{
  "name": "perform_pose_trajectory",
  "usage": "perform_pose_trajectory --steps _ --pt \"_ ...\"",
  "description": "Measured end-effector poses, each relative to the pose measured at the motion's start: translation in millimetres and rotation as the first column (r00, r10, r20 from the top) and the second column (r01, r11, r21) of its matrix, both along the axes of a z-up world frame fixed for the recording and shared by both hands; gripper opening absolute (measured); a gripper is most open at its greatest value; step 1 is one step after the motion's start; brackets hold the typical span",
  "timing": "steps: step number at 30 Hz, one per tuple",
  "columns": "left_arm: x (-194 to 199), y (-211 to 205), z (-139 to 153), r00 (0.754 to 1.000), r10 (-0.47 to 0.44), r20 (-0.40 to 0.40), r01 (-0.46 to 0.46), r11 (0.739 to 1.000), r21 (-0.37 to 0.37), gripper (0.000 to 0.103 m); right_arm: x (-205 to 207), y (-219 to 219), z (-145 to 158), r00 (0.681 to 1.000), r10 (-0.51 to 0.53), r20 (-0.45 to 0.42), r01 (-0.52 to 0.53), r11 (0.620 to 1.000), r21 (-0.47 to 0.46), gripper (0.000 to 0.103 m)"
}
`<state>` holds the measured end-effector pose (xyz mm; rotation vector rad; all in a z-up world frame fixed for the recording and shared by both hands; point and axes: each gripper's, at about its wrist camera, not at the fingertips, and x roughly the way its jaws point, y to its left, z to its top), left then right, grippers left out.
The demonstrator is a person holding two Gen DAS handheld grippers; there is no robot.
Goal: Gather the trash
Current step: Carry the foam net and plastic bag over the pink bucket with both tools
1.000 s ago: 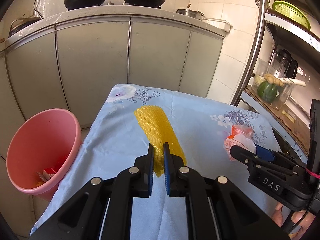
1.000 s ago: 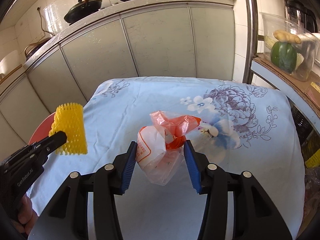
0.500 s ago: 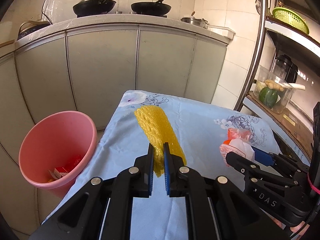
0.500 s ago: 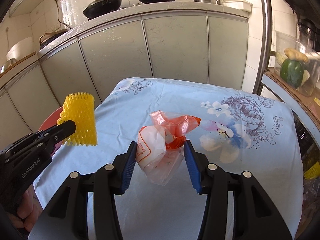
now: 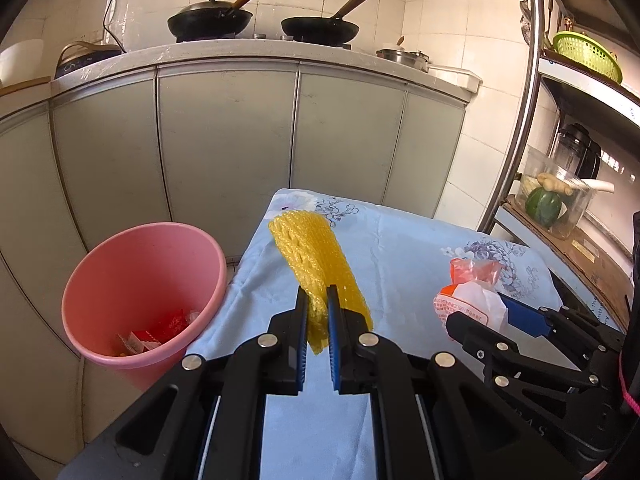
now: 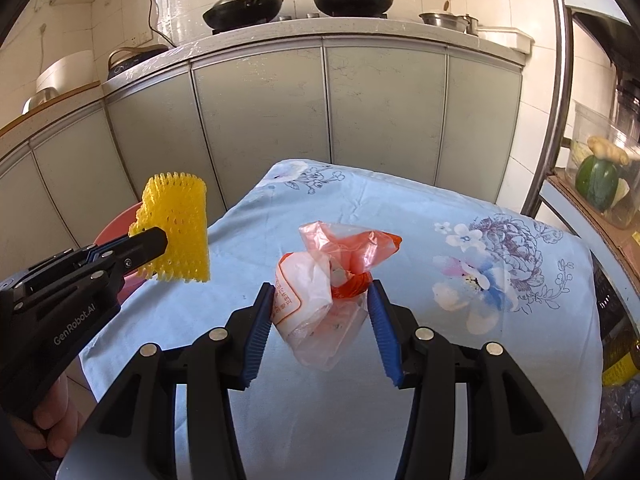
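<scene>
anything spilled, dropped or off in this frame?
Nothing stands out. Left claw is shut on the yellow foam net, right claw on the crumpled plastic bag, both clear of the tablecloth. The pink bin stands upright, scraps inside.

Readable lettering in the two wrist views

The black body of the left claw (image 6: pixel 154 245), seen at the lower left of the right wrist view, carries white lettering that reads "GenRobot.AI". The crumpled white and orange plastic bag (image 6: pixel 320 280) clamped in the right claw bears an orange outlined label with small printed characters, too small to read in either view. Faint raised letters show on the right claw's black body in the left wrist view, not legible.
</scene>
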<state>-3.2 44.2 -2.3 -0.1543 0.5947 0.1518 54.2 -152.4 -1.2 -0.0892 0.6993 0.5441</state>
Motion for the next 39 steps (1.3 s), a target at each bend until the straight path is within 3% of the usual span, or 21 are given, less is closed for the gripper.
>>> perform_pose_trajectory --steps 17,39 --pt "-26.1 43.8 7.0 0.992 0.123 0.028 -0.123 0.992 -0.002 0.008 -20.9 55.0 18.4 0.99 0.12 0.08 -0.118 0.993 -0.031 0.049" --pt "-33.6 118.8 7.1 0.947 0.318 0.048 -0.319 0.948 0.01 0.008 -10.5 133.5 19.8 0.968 0.236 0.085 -0.236 0.972 -0.018 0.048"
